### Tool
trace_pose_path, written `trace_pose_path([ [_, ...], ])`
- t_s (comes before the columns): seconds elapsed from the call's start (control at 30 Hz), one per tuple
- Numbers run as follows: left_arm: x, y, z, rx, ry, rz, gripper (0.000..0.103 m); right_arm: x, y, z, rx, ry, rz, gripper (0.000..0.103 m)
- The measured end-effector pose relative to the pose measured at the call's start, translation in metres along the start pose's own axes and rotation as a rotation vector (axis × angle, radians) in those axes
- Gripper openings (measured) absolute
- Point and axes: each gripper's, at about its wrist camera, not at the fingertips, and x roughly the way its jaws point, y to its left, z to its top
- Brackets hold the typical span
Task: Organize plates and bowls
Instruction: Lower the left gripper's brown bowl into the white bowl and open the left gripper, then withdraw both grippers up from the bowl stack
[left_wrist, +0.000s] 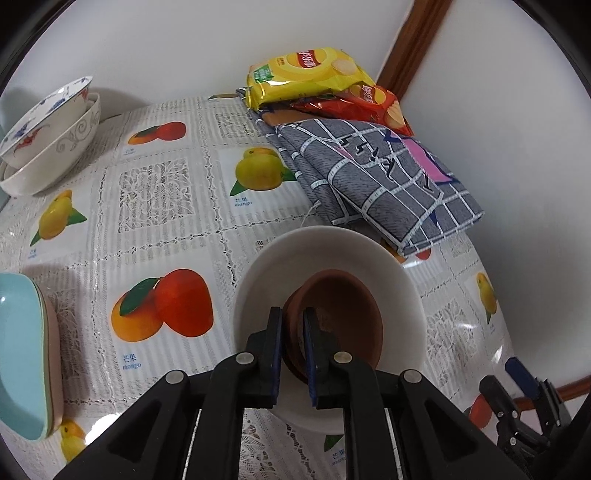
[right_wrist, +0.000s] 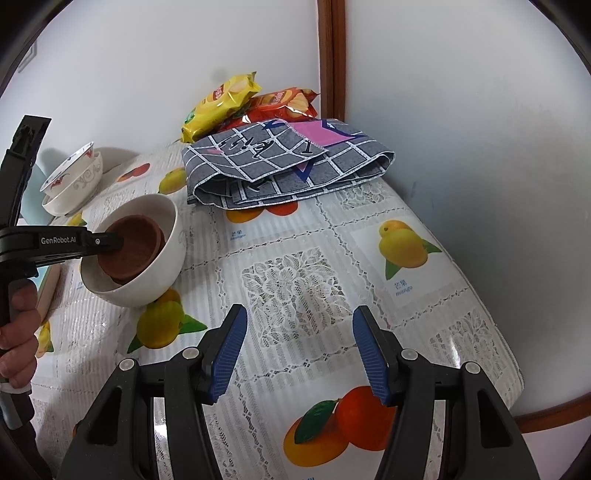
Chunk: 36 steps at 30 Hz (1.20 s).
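My left gripper (left_wrist: 293, 325) is shut on the rim of a small brown bowl (left_wrist: 343, 314), which sits tilted inside a larger white bowl (left_wrist: 258, 280). The right wrist view shows the same brown bowl (right_wrist: 135, 247) in the white bowl (right_wrist: 162, 269), with the left gripper (right_wrist: 110, 242) on its rim. My right gripper (right_wrist: 299, 354) is open and empty above the table's near right part. Two patterned bowls (left_wrist: 48, 140) stand nested at the far left, also in the right wrist view (right_wrist: 72, 181). Stacked teal and pink plates (left_wrist: 26, 354) lie at the left edge.
A folded grey checked cloth (left_wrist: 373, 181) lies behind the white bowl, with yellow and red crisp bags (left_wrist: 306, 74) behind it against the wall. The table (right_wrist: 295, 277) has a fruit-print cover; its right edge runs close to the wall.
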Motion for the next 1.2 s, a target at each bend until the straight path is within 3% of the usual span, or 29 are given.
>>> trace_pose_path([
  [0.13, -0.008, -0.001, -0.001, 0.013, 0.015, -0.021, 0.025, -0.007, 0.004, 0.000, -0.003, -0.006, -0.004, 0.059],
  [0.2, -0.017, -0.005, -0.003, 0.038, -0.001, 0.004, 0.041, -0.010, 0.006, 0.001, -0.001, -0.009, -0.005, 0.059],
  [0.33, -0.041, -0.008, -0.008, 0.064, -0.060, 0.029, 0.059, -0.022, 0.012, 0.000, -0.003, -0.021, -0.015, 0.059],
  [0.6, -0.081, 0.003, -0.023, 0.029, -0.098, 0.150, 0.065, -0.050, 0.021, 0.000, 0.026, -0.038, -0.035, 0.071],
  [0.83, -0.106, 0.009, -0.040, 0.044, -0.111, 0.150, 0.065, -0.067, 0.026, -0.004, 0.078, -0.046, -0.080, 0.077],
  [0.97, -0.119, 0.009, -0.050, 0.059, -0.140, 0.132, 0.065, -0.074, 0.026, -0.009, 0.103, -0.053, -0.028, 0.077],
  [1.2, -0.141, 0.012, -0.066, 0.039, -0.182, 0.084, 0.065, -0.082, 0.036, -0.014, 0.074, -0.038, -0.045, 0.077],
])
